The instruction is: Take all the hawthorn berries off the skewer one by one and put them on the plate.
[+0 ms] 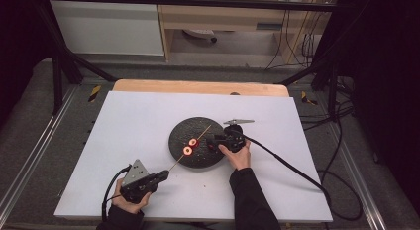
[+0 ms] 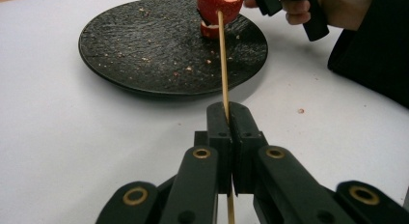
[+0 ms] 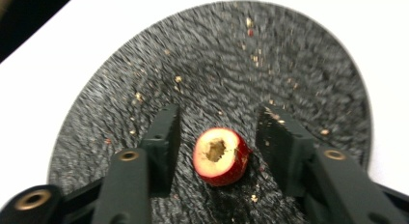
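Note:
A thin wooden skewer [image 2: 223,64] runs from my left gripper [image 2: 230,113], which is shut on its near end, out over a round black plate [image 1: 198,128]. A cored red fruit piece [image 2: 219,4] is threaded on the skewer above the plate, showing from above as a red ring [image 1: 187,150]. A second red piece [image 1: 193,142] lies on the plate just beyond it. My right gripper [image 3: 219,122] points down at the plate with a cored red piece [image 3: 221,156] lying between its jaws; the pads stand apart from it on both sides. From above, the right gripper [image 1: 210,141] sits at the plate's right side.
The plate [image 3: 299,55] is speckled with small crumbs. It rests on a white sheet [image 1: 138,121] over a wooden table [image 1: 198,86]. Cables [image 1: 297,165] trail off to the right, and a person's dark sleeve [image 1: 250,200] comes in from the bottom.

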`<action>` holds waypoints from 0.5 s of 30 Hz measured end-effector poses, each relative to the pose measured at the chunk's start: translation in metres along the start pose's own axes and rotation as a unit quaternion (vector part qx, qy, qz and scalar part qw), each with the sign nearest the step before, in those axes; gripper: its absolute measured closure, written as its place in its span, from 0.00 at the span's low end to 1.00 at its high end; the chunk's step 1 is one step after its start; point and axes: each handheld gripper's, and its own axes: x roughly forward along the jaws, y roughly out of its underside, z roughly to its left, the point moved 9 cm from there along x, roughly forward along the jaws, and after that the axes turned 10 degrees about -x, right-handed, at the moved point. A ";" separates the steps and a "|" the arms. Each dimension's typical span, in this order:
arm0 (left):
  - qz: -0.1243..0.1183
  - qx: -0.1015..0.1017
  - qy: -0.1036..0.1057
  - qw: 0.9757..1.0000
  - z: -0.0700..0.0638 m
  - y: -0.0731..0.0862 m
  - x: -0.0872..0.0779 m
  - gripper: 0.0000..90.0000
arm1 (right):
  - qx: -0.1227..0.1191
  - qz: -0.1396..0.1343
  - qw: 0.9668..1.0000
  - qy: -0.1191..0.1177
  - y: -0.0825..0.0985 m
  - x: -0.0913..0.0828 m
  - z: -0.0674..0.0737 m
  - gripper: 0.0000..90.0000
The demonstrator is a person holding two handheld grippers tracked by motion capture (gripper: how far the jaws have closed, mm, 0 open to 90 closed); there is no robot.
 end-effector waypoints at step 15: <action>0.003 0.005 0.002 1.000 -0.004 0.001 0.003 0.98 | -0.022 -0.055 0.997 -0.045 -0.007 -0.048 0.033 0.09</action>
